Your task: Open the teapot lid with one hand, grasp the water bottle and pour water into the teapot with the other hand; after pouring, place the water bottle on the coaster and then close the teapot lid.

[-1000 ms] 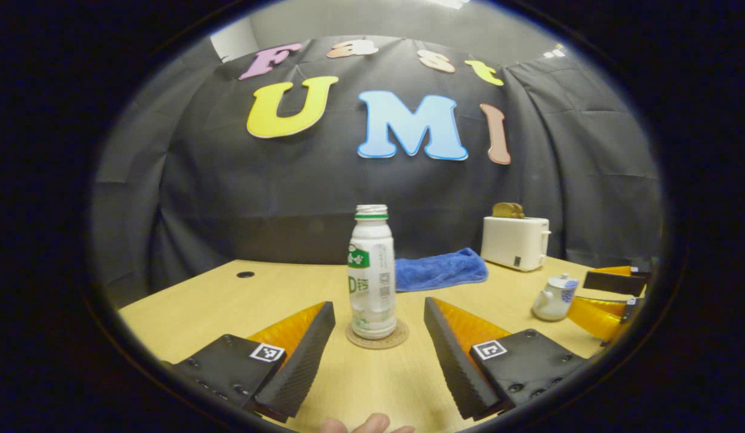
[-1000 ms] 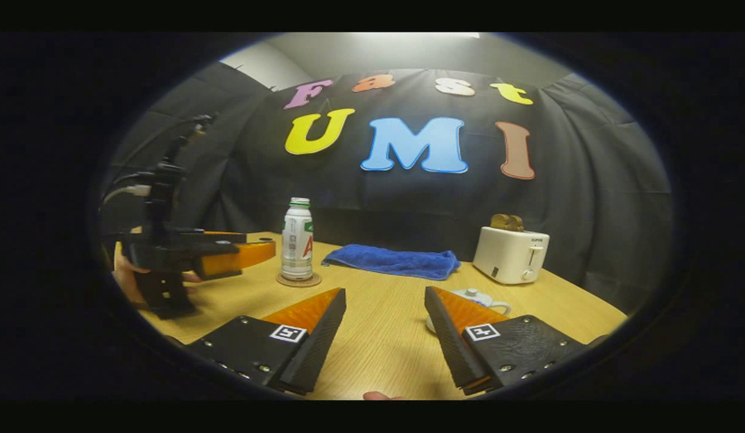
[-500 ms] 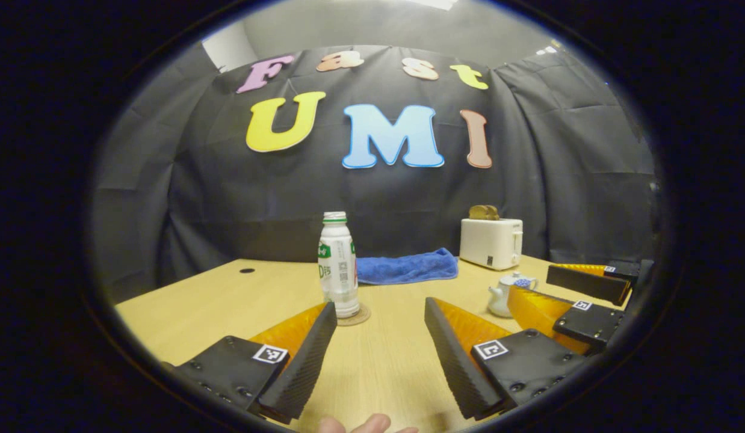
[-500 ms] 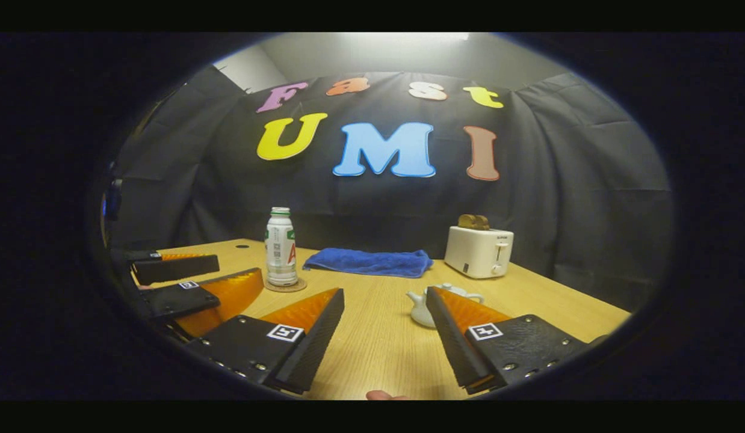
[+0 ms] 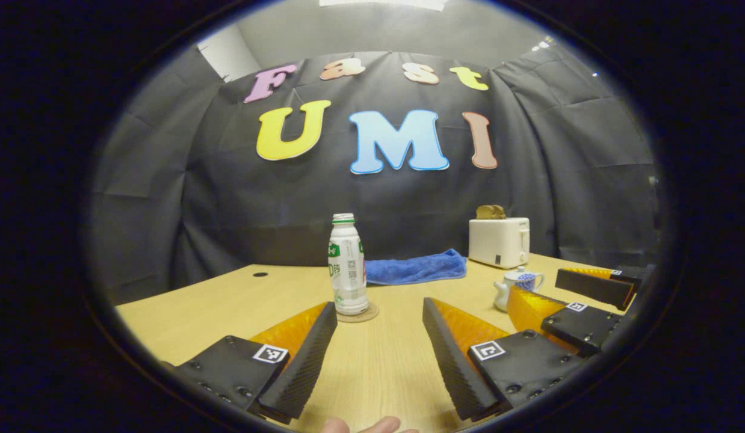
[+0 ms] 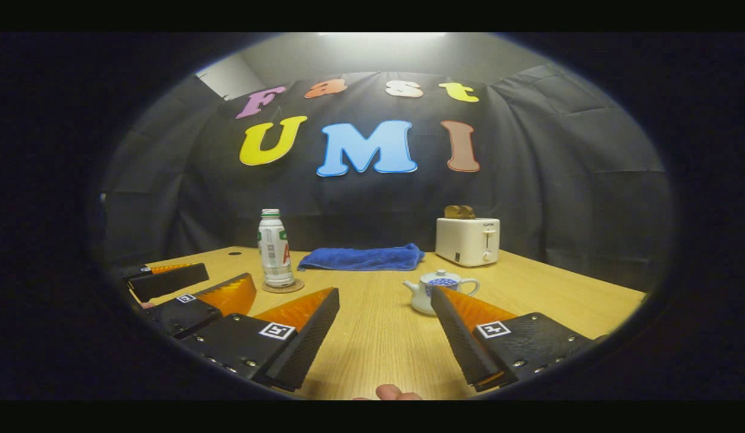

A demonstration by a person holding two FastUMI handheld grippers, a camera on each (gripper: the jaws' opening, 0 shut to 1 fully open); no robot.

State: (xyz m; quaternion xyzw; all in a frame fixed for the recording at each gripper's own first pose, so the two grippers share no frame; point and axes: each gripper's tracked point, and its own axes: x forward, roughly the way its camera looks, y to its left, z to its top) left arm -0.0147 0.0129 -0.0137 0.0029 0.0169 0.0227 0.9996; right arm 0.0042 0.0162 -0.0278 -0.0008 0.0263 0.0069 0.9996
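**Left gripper view: bottle on coaster, lid on, task looks finished or untouched**

Left gripper view puts water bottle [image 5: 348,264] upright on coaster [image 5: 358,313], well ahead of left gripper [image 5: 378,355], jaws wide, holding nothing. Right gripper view places teapot [image 6: 435,291], lid [image 6: 438,278] seated, just beyond right gripper [image 6: 384,343], likewise spread and empty. Cannot tell whether water is poured; either nothing begun or all done.

We look low across the surface [image 5: 198,300] from its near edge in both views, facing the wall at twelve o'clock; both share the bottle [image 5: 347,264] [image 6: 274,248] and teapot [image 5: 517,285] [image 6: 429,290].
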